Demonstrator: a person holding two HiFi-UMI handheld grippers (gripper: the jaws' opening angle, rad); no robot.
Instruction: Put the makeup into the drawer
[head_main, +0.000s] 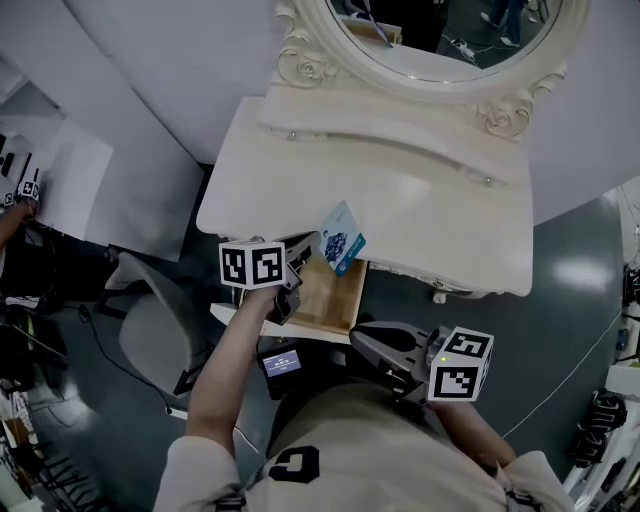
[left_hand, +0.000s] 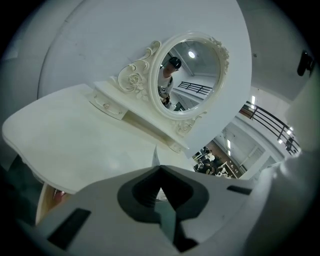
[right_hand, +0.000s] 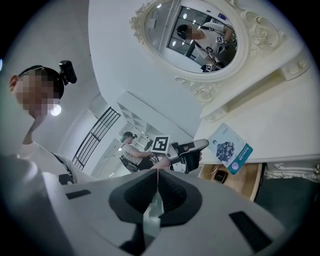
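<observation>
Left gripper is pinching flat blue-and-white makeup sachet over open wooden drawer, lowering likely due; right gripper, five o'clock, idling, jaws together.

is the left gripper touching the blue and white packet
Touching. The left gripper view shows the left gripper shut on an edge of the blue and white flat packet.

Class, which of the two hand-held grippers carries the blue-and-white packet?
The left hand-held gripper, shut on the packet near the open drawer; the right hand-held gripper is shut on nothing.
</observation>
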